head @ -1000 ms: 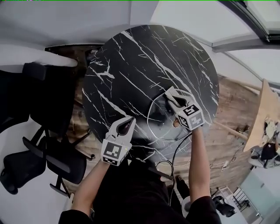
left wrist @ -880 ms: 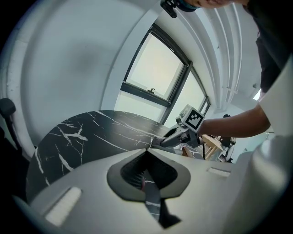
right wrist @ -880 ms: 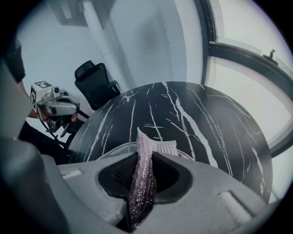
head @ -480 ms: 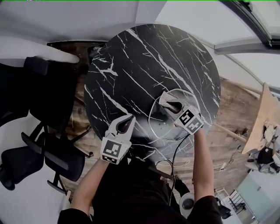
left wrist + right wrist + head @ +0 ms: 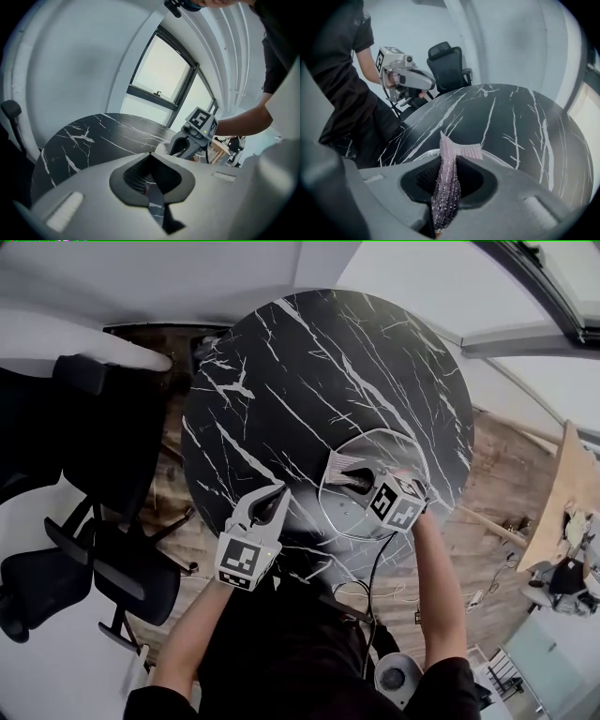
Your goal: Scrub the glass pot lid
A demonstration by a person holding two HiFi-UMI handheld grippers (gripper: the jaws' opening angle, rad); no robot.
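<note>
The glass pot lid [image 5: 352, 517] lies flat on the near right part of the round black marble table [image 5: 309, 371]. My right gripper [image 5: 352, 474] is over the lid, shut on a pinkish glittery scrub cloth [image 5: 343, 463] whose free end lies on the glass. In the right gripper view the cloth [image 5: 448, 174] runs between the jaws and folds over the lid's rim [image 5: 415, 155]. My left gripper [image 5: 274, 497] hovers at the table's near edge, left of the lid and apart from it. Its jaws are shut with nothing in them [image 5: 152, 180].
Black office chairs [image 5: 66, 568] stand left of the table, one also across it in the right gripper view [image 5: 449, 65]. A wooden floor surrounds the table, and a light wooden table [image 5: 562, 493] stands at the far right. A cable [image 5: 375, 568] hangs from my right gripper.
My right gripper has swung left and toward me across the lid, dragging the cloth with it. The left gripper has stayed in place.
</note>
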